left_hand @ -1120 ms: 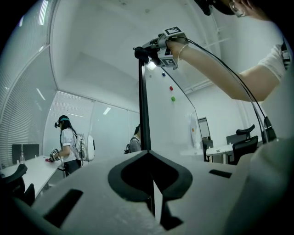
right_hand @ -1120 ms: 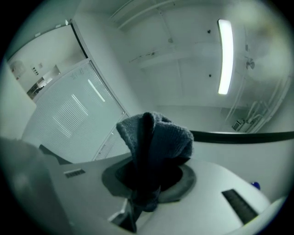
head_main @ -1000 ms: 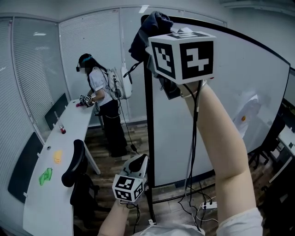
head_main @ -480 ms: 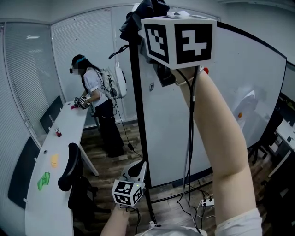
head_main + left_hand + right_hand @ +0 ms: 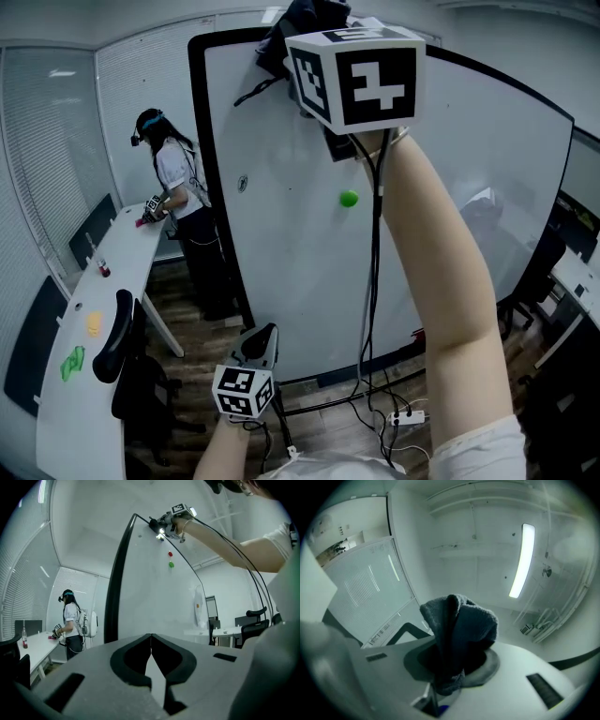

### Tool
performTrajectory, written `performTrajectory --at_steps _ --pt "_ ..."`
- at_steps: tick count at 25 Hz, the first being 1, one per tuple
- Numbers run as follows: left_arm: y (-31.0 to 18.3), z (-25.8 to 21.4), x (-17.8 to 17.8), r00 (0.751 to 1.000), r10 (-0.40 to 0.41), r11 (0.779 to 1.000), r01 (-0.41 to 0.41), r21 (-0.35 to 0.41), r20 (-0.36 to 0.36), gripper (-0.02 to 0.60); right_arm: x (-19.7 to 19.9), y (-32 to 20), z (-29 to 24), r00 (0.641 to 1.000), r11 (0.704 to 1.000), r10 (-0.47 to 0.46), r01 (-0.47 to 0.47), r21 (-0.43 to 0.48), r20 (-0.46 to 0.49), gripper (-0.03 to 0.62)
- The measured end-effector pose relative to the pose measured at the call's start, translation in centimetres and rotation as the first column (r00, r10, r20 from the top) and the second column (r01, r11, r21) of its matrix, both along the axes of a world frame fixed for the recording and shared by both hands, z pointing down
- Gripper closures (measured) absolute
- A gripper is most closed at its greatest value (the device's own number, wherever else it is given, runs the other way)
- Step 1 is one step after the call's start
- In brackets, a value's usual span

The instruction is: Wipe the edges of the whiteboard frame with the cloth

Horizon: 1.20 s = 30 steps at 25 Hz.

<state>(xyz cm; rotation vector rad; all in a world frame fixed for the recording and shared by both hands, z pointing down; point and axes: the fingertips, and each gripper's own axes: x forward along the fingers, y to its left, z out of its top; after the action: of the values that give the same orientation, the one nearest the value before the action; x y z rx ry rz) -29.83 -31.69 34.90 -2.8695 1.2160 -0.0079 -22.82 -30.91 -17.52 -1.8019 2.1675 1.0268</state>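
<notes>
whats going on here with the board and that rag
A person holds a gripper in each hand. The right gripper, arm raised, is shut on a dark cloth at the top edge of the whiteboard frame, apparently wiping it. The left gripper hangs low, shut and empty. Another person stands at a desk nearby.

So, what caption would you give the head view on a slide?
Right gripper holds a dark cloth at the top edge of the whiteboard frame; left gripper hangs shut below.

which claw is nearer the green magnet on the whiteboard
Right. The right claw, shut on the cloth, is just above the green magnet; the left claw is far below it.
</notes>
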Motion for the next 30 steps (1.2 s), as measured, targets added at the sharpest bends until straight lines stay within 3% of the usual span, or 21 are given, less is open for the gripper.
performTrajectory --at_steps 8,16,20,27,30 --pt "0.7 -0.9 6.9 0.999 -0.036 0.999 0.037 0.017 -0.036 0.563 7.8 0.5 -0.2 0.999 0.999 -0.035 0.035 -0.013 -0.008 0.517" --pt "1.9 -0.5 14.1 0.996 -0.088 0.995 0.088 0.046 0.000 0.563 15.9 1.4 -0.3 0.999 1.000 -0.012 0.011 -0.022 -0.036 0.517" --pt "2.2 0.2 18.0 0.996 -0.089 0.996 0.090 0.025 -0.017 0.563 19.3 1.7 -0.3 0.999 1.000 -0.018 0.017 -0.025 -0.033 0.517" --pt "3.0 -1.3 22.5 0.995 -0.076 0.997 0.078 0.027 -0.057 0.563 22.2 1.5 -0.5 0.998 0.997 -0.061 0.059 -0.040 -0.033 0.517" --pt "3.5 -2.1 23.7 0.996 -0.053 0.998 0.055 0.039 -0.070 0.563 23.2 1.7 -0.4 0.999 0.998 -0.037 0.036 -0.058 -0.018 0.517"
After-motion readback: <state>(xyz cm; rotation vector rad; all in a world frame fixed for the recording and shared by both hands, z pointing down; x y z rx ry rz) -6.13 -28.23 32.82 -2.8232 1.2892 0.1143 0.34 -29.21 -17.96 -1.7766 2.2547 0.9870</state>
